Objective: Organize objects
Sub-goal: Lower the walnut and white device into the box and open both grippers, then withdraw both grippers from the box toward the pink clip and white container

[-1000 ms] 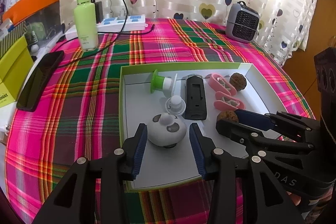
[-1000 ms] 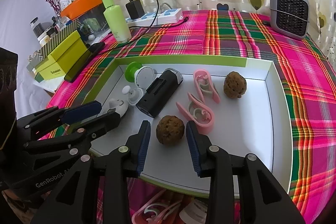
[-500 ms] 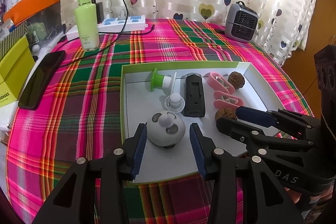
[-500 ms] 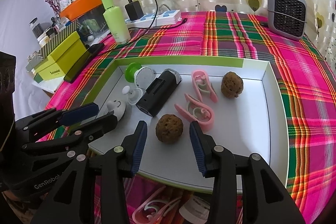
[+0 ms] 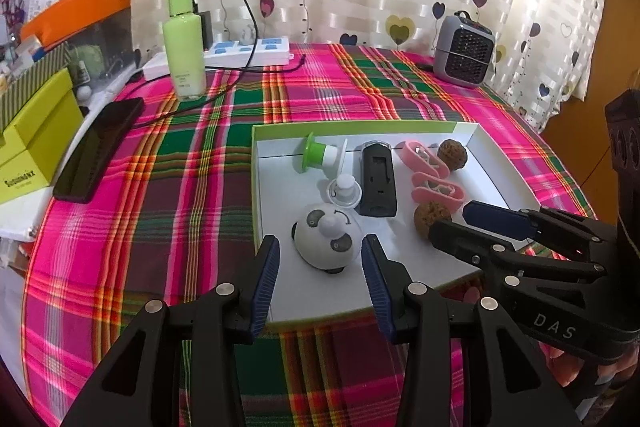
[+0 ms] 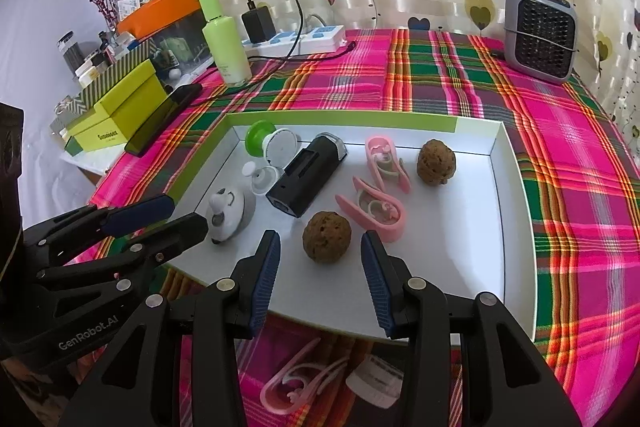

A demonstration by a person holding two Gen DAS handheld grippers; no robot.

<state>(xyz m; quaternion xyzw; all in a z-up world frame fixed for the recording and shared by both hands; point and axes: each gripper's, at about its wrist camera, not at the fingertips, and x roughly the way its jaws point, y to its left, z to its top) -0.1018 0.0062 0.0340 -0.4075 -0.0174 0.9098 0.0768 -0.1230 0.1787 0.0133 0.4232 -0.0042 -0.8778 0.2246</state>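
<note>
A white tray with a green rim (image 5: 276, 195) (image 6: 516, 211) lies on the plaid tablecloth. It holds a white panda-faced gadget (image 5: 326, 241) (image 6: 228, 213), a small white cap (image 5: 345, 189), a green-and-white piece (image 5: 320, 155) (image 6: 272, 143), a black box (image 5: 376, 179) (image 6: 308, 179), two pink clips (image 6: 378, 211) (image 6: 386, 163) and two brown balls (image 6: 326, 237) (image 6: 436, 163). My left gripper (image 5: 320, 277) is open, its fingers on either side of the panda gadget, apart from it. My right gripper (image 6: 320, 273) is open around the near brown ball, not touching it.
A green bottle (image 5: 184, 43), a power strip (image 5: 252, 51) with cable, a phone (image 5: 100, 147), a yellow-green box (image 6: 116, 115) and a small grey heater (image 6: 540, 31) stand around the tray. A pink clip (image 6: 296, 379) and a white jar (image 6: 376, 381) lie in front of the tray.
Both grippers have drawn back a little toward the tray's near edge and stayed open. The objects in the tray have not moved.
</note>
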